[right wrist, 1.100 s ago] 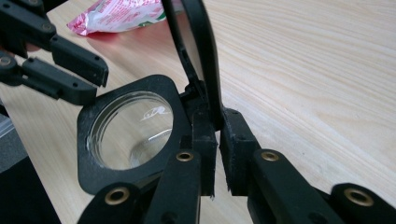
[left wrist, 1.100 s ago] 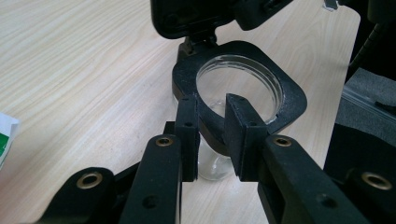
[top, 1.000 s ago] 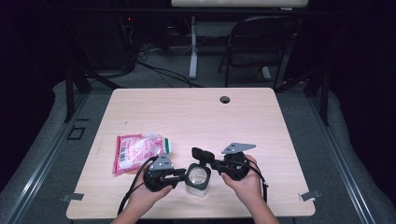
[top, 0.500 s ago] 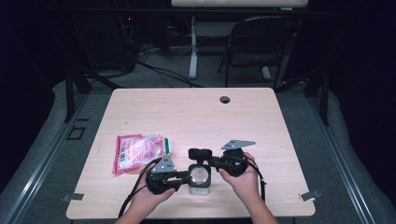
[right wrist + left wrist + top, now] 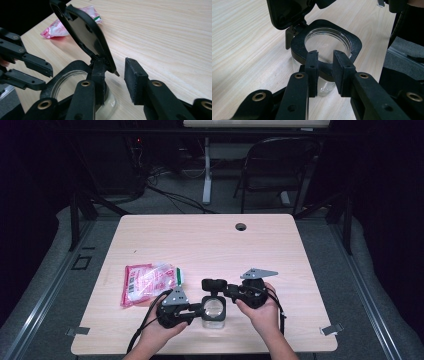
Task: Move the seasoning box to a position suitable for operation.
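Near the table's (image 5: 280, 245) front edge, our left gripper (image 5: 325, 71) seemingly clamps the jar's (image 5: 213, 312) black collar; our right gripper (image 5: 115, 80), jaws just opening, stands apart beside the flipped-up lid (image 5: 85, 32).

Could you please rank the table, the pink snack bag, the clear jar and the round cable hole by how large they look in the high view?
1. table
2. pink snack bag
3. clear jar
4. round cable hole; it lies farther from the camera, but plainly looks smallest.
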A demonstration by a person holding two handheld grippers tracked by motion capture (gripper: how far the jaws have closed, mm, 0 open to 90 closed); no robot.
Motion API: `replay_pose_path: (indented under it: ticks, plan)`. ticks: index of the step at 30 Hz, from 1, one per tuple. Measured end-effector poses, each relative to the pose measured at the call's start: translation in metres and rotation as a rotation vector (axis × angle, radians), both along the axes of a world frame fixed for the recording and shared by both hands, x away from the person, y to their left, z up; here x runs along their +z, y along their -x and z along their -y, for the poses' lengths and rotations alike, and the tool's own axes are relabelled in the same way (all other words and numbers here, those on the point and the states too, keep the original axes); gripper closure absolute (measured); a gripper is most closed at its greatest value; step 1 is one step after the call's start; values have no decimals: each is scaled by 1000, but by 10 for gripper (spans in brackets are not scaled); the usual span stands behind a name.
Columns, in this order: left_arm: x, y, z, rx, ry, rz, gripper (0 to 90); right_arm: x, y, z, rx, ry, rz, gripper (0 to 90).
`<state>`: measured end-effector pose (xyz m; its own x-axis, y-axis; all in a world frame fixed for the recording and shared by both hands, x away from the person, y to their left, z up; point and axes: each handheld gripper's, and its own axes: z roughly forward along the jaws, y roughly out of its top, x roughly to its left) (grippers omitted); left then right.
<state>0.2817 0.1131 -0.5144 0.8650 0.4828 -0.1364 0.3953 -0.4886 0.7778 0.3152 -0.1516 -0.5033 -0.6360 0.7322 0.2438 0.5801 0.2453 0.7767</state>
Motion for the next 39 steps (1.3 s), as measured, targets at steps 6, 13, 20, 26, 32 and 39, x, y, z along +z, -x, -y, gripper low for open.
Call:
replay_pose_path:
  ticks: [6,13,20,26,32,39]
  plan:
    - [0,-1,0,-6,7,-2,744,-1,-1,0,-6,10,0,674]
    - [0,-1,-1,-5,3,10,710,0,1,0,6,11,-9,640]
    - [4,-2,-5,5,-2,46,634,2,7,1,12,22,0,601]
    - [9,-7,-17,62,45,55,571,5,11,3,24,13,6,574]
    - [12,-18,-33,185,109,-18,572,6,13,4,9,26,10,537]
    - [10,-28,-49,239,109,-22,546,8,16,4,-5,52,30,534]
